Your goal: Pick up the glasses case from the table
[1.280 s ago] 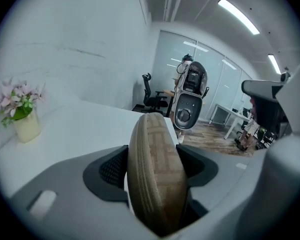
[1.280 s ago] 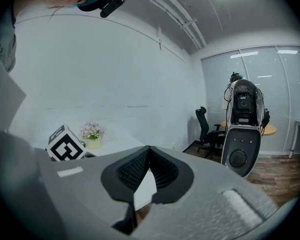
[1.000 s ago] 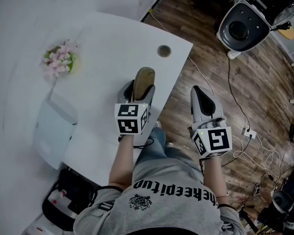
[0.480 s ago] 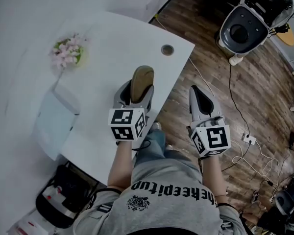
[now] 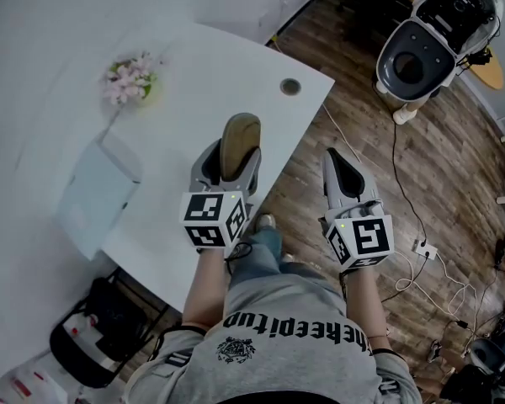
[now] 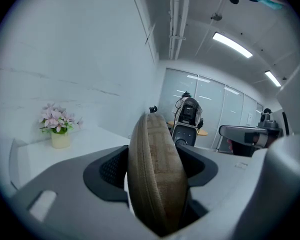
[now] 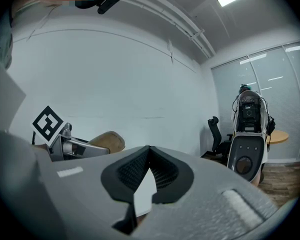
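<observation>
Clamping the tan glasses case (image 5: 241, 133) between its 2 jaws, the left gripper (image 5: 230, 160) held it at the centre of the head view, over the near edge of the white table (image 5: 202, 66). The pads pressed on the case's 2 broad faces, probably because that squeeze gives the firmest hold on a rounded shell, and about half of its length stuck out past the fingertips. The right gripper (image 5: 347, 175) hung at centre right over the wooden floor (image 5: 353, 116), off the table and well apart from the case; its jaws were together on nothing, which suggests it had no part in this pick. From above, it could not be told whether the case touched the tabletop. The left gripper view settled more: it showed the case standing on edge, zip seam (image 6: 140, 184) facing the camera, with the tabletop and a pot of pink flowers (image 6: 57, 124) at left lying beyond and below it, so the case looked lifted clear. The right gripper view alone showed its own jaw tips meeting, and caught the case from the side at lower left
</observation>
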`<state>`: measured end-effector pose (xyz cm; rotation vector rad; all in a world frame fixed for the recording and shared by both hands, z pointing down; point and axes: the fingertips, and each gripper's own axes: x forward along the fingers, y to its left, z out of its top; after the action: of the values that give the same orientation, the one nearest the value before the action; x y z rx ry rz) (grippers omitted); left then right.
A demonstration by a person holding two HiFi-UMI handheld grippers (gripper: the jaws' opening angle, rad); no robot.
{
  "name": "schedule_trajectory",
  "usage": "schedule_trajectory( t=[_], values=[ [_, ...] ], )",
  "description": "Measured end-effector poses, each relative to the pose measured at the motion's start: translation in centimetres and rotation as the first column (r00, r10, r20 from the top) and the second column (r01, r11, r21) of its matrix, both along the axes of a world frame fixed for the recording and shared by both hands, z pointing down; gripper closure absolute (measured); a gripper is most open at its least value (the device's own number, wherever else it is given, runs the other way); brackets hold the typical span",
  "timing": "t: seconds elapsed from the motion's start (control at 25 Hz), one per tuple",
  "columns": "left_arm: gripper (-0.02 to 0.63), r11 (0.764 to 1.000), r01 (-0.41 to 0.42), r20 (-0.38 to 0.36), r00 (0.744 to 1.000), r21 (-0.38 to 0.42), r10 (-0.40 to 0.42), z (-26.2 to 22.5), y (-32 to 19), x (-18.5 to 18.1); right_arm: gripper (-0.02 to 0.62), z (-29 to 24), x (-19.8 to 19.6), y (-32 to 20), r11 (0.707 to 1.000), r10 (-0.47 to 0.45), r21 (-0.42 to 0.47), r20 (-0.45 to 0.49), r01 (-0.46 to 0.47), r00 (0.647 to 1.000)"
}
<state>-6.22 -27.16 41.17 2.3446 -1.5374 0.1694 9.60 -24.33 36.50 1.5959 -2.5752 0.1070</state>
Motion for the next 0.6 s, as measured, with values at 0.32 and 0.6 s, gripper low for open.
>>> schedule_trajectory(
  t=[0.32, 0.6],
  values=[
    [0.291, 0.997, 0.031, -0.011, 0.999, 0.069, -0.03, -2.3, 3.0, -0.5, 0.592, -1.1, 0.0, 2.5, 0.999, -0.019, 0.033, 0.004, 0.019, 1.0],
    [0.291, 0.99, 0.059, -0.016, 0.998, 0.132, -0.057, -4.5, 5.8, -0.8, 0.592, -2.2, 0.2, 4.7, 0.998, -0.033, 0.062, 0.008, 0.033, 0.999]
  ],
)
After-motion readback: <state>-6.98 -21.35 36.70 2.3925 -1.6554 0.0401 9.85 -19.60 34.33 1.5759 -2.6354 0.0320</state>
